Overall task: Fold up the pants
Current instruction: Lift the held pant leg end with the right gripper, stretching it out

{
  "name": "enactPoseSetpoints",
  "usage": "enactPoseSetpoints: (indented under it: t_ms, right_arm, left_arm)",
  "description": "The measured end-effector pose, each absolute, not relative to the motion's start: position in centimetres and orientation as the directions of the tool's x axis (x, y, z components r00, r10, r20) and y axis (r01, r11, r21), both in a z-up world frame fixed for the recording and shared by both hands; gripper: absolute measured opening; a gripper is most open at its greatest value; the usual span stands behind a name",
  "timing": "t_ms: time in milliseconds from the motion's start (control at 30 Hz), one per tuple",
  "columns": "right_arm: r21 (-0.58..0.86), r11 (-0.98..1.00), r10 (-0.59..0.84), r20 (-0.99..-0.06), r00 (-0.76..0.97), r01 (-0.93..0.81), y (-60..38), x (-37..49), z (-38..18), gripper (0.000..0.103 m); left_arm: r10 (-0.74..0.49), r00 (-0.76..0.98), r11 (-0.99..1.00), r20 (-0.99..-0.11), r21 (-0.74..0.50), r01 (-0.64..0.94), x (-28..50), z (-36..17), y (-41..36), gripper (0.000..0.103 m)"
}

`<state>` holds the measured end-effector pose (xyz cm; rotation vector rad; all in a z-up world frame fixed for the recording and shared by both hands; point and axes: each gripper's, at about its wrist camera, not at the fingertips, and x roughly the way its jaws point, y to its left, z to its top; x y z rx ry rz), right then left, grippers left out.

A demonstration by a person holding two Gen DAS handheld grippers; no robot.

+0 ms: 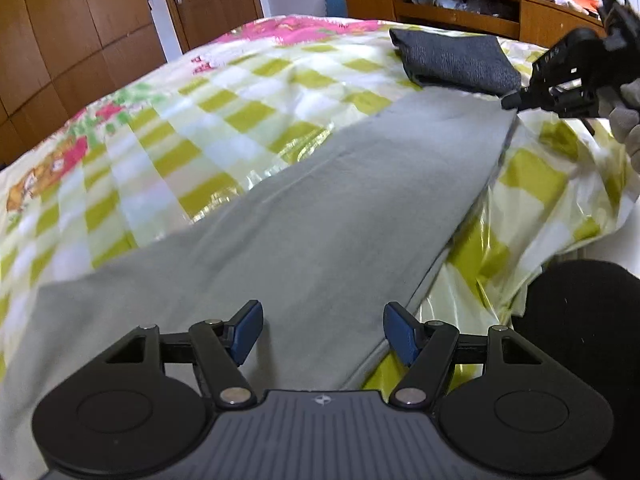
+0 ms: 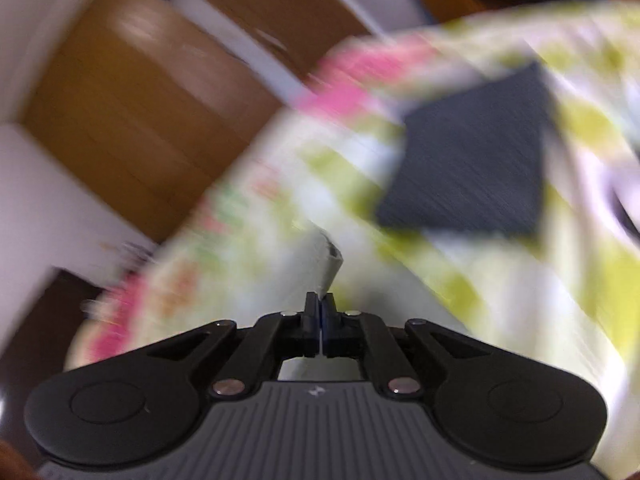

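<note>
On the bed (image 1: 240, 92), spread over its green-checked and pink-flowered cover, the grey pants (image 1: 304, 216) lie flat in one long band, running from the near edge away toward one o'clock in the left wrist view. They look already doubled leg on leg, which would explain the single narrow strip, and laying them flat keeps the edges matched for the next fold.

The left gripper (image 1: 323, 334) hangs low over the near, wider end with its blue pads well apart and nothing between them; the cloth's right edge runs close by the right pad. I take it to be poised to take that end, though it has not closed on anything.

At the far end, about two o'clock in that view, the right gripper (image 1: 510, 101) sits at the corner of the cloth, carried by a gloved hand (image 1: 628, 120). Its own camera is badly smeared, yet it shows the jaws pressed together with a small peak of grey cloth rising from the tips, so it has the far corner pinched (presumably to carry that end over toward the near one).

Beyond the corner, at twelve o'clock, a dark folded garment (image 1: 456, 62) lies apart on the cover, seemingly parked out of the way.
</note>
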<state>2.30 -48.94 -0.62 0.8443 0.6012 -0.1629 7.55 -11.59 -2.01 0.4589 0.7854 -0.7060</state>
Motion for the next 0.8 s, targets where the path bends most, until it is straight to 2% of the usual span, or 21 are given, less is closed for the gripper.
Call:
enactPoseSetpoints:
  t_ms: [67,133,467,600,800]
  right_arm:
    - [0.642,0.631,0.062,-0.602,0.796,0.436,-49.9,1.9,-2.7,0.003]
    - [0.669,0.591,0.068,-0.598,0.799,0.45,-50.7,1.6,-3.6,0.003]
    - [0.639,0.623,0.06,-0.615,0.786,0.451,-50.7,2.1,-2.1,0.008]
    - [0.625,0.613,0.03,-0.63,0.776,0.484,-50.8,0.6,-1.8,0.03]
    - [0.646,0.585,0.063,-0.639,0.767,0.49,-50.5,1.4,-3.4,0.031]
  left_arm:
    - [-0.403,0.498,0.683,-0.768,0.111,0.722,7.4,-2.0,-11.5,0.078]
    - [-0.402,0.497,0.682,-0.769,0.11,0.723,7.5,-1.9,-11.5,0.078]
    - [-0.412,0.498,0.688,-0.763,0.098,0.719,7.4,-1.7,-11.3,0.078]
    - [-0.422,0.496,0.685,-0.759,0.091,0.723,7.3,-1.8,-11.2,0.078]
    - [-0.427,0.499,0.693,-0.754,0.082,0.716,7.1,-1.8,-10.8,0.078]
